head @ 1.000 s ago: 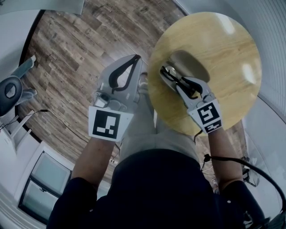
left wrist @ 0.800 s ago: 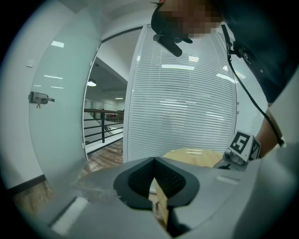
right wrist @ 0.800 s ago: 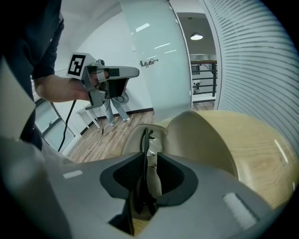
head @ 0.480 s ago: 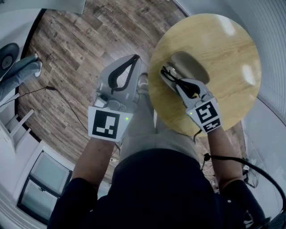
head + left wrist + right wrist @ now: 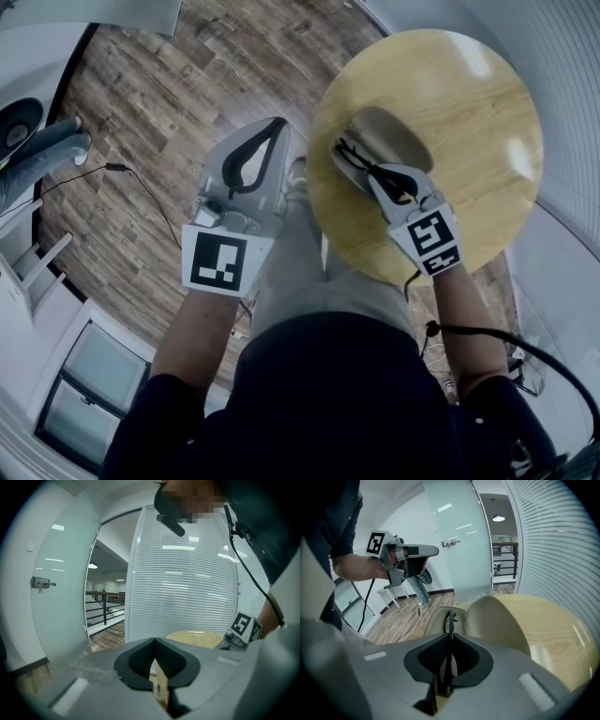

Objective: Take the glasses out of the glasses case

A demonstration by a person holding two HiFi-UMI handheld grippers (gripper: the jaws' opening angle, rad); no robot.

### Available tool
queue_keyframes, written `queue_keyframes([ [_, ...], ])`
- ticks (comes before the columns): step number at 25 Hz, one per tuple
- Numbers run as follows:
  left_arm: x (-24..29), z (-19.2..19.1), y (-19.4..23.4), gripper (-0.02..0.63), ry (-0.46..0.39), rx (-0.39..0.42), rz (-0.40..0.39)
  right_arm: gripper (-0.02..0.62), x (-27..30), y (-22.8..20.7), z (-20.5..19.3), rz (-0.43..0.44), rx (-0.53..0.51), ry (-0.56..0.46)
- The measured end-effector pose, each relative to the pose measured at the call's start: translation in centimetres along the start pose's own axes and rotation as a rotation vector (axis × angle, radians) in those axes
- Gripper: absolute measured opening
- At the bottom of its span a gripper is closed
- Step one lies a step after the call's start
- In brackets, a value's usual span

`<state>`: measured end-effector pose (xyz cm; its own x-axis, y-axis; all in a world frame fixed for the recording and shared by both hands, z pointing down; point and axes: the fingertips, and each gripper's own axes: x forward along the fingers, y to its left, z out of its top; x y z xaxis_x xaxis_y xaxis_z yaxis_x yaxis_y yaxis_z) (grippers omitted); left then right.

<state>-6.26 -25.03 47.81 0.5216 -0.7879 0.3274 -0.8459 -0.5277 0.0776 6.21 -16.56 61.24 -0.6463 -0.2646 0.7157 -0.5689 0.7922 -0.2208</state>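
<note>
An open beige glasses case [image 5: 386, 131] lies on the round wooden table [image 5: 469, 103], with black glasses [image 5: 360, 161] in its near half. My right gripper [image 5: 380, 173] reaches into the case. In the right gripper view its jaws are closing, and the pads [image 5: 465, 654] pinch the thin black glasses [image 5: 449, 620] standing edge-on between them, in front of the raised case lid [image 5: 497, 620]. My left gripper [image 5: 278, 123] hangs off the table's left side over the floor, shut and empty, fingertips [image 5: 155, 641] touching.
Wood-plank floor [image 5: 141, 84] lies to the left, with a black cable [image 5: 141, 192] across it. A bystander's legs [image 5: 42, 155] stand at the far left by a white rack [image 5: 37, 267]. A wall of blinds [image 5: 187, 573] and glass panels lie beyond the table.
The right gripper's jaws have closed from wide apart onto the glasses. The left gripper stayed nearly still. The bystander's legs at the far left have shifted.
</note>
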Motion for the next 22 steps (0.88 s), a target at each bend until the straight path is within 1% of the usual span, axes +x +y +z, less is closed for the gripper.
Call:
queue_keyframes([
  [7,-0.1,1.1,-0.4,0.006,-0.013,0.017,0.0,0.035,-0.7,-0.2,0.7,-0.013,-0.005,-0.026],
  [22,-2.1,5.8,-2.0,0.006,-0.067,0.08,-0.004,0.034,-5.0,0.8,4.6,-0.061,-0.049,-0.104],
])
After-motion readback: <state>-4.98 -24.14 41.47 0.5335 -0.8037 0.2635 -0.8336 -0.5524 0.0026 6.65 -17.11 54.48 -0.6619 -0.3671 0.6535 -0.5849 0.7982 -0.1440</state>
